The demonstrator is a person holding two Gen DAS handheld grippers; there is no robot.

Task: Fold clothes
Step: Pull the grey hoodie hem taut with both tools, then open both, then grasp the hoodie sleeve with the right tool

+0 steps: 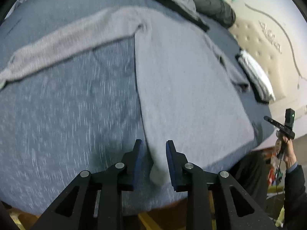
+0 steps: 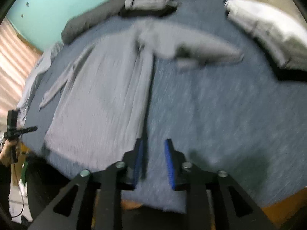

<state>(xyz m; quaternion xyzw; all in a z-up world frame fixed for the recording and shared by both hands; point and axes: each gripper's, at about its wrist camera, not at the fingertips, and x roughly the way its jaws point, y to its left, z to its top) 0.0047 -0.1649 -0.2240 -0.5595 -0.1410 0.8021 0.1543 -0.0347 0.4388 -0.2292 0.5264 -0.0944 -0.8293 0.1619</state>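
The grey sweater [image 1: 188, 88] lay spread flat on the blue bedsheet [image 1: 67, 124], body toward the bed's near edge, one sleeve [image 1: 63, 42] stretched out sideways. Judged soft, light and limp; best taken at hem corners or along a side edge, since it would sag elsewhere. The left gripper [image 1: 153, 147] stood open, the sweater's near hem corner lying between its fingers, unpinched. The right gripper [image 2: 152, 145] was likewise open and held nothing, the sweater's side edge [image 2: 147, 95] just at its left finger.
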